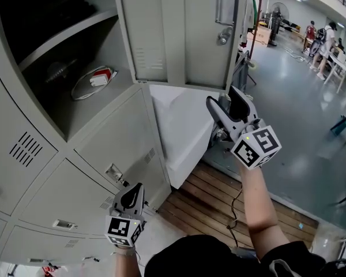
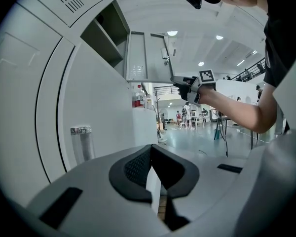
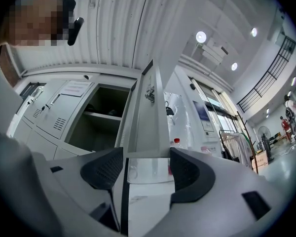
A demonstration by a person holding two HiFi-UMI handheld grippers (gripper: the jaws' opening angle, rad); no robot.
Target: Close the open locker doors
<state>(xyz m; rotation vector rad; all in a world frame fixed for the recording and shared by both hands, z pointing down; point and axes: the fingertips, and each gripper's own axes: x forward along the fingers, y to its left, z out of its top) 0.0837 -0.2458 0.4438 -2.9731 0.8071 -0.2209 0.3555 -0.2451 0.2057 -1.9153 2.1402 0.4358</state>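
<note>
Item one: my right gripper, jaws spread wide and gripping nothing, held up at the lower edge of the open locker door, which swings well out from its compartment.

Item two: my left gripper, jaws together and empty, low beside the closed lower lockers.

The right tongs are raised on an extended bare forearm with the jaws spread wide and the pads pressing on nothing, while the left tongs sit low, close to the body, jaws closed together.
</note>
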